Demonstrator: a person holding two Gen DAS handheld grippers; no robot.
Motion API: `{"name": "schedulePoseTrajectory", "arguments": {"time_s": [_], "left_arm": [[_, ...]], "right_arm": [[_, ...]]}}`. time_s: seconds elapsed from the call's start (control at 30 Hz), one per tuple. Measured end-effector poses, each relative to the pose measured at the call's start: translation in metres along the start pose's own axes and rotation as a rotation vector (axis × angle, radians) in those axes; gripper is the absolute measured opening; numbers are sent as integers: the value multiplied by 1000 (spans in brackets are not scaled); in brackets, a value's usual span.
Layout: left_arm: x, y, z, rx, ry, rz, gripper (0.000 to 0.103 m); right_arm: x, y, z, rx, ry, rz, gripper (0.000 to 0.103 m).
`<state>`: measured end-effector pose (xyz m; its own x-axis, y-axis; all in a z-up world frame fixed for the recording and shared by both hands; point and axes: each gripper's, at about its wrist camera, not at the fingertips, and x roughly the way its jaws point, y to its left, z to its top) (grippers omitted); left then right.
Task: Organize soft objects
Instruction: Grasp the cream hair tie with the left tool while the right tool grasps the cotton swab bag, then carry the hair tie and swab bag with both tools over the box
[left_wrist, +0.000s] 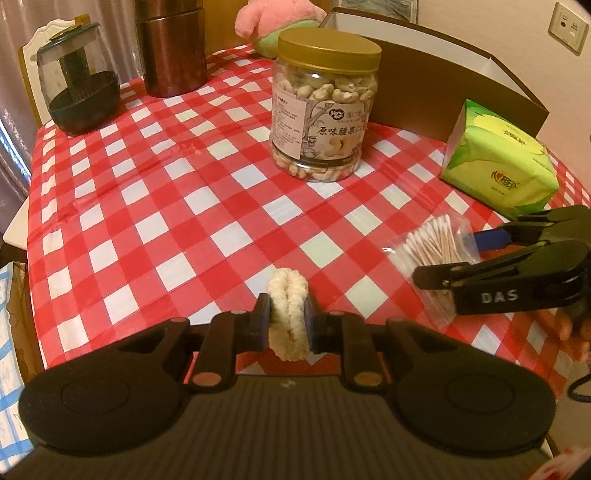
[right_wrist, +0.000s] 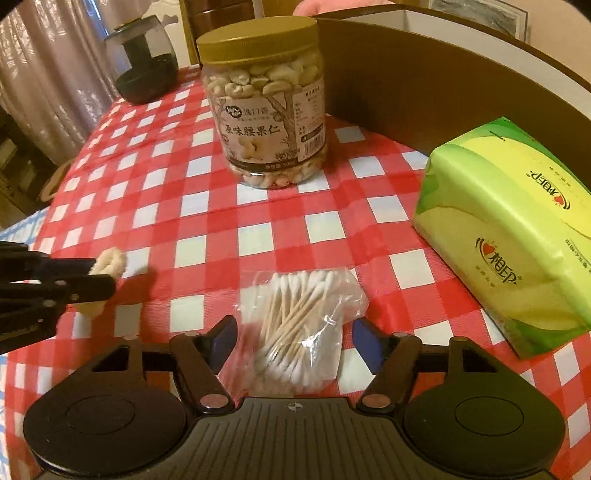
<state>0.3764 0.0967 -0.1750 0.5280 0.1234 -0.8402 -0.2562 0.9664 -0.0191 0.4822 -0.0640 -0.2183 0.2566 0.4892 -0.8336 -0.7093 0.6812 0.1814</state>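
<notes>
Checked red cloth (left_wrist: 147, 192); left tongs (left_wrist: 288, 317) pinch scrunchie (left_wrist: 287, 295), right tongs (right_wrist: 293, 339) wide.

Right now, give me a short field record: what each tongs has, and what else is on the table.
left tongs: shut on cream fuzzy scrunchie
right tongs: open, straddling bag of cotton swabs, pads not pressing
table: red checked cloth
also there: cashew jar, green tissue pack, brown box
far edge: pink plush toy
</notes>
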Motion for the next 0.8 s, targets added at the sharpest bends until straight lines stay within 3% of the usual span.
{"name": "schedulePoseTrajectory", "arguments": {"time_s": [0.1,0.43,0.8], "left_arm": [[-2,0,0,3,2,-1,18],[-7,-2,0,16,0,0,18],[-17,-13,0,48,-15,-6,18]], "right_arm": [[5,3,-3,-17,-7,-7,67],[-2,6,-9,-63,-37,-20,40],[-21,12,-14,-71,-52,38,35]]}}
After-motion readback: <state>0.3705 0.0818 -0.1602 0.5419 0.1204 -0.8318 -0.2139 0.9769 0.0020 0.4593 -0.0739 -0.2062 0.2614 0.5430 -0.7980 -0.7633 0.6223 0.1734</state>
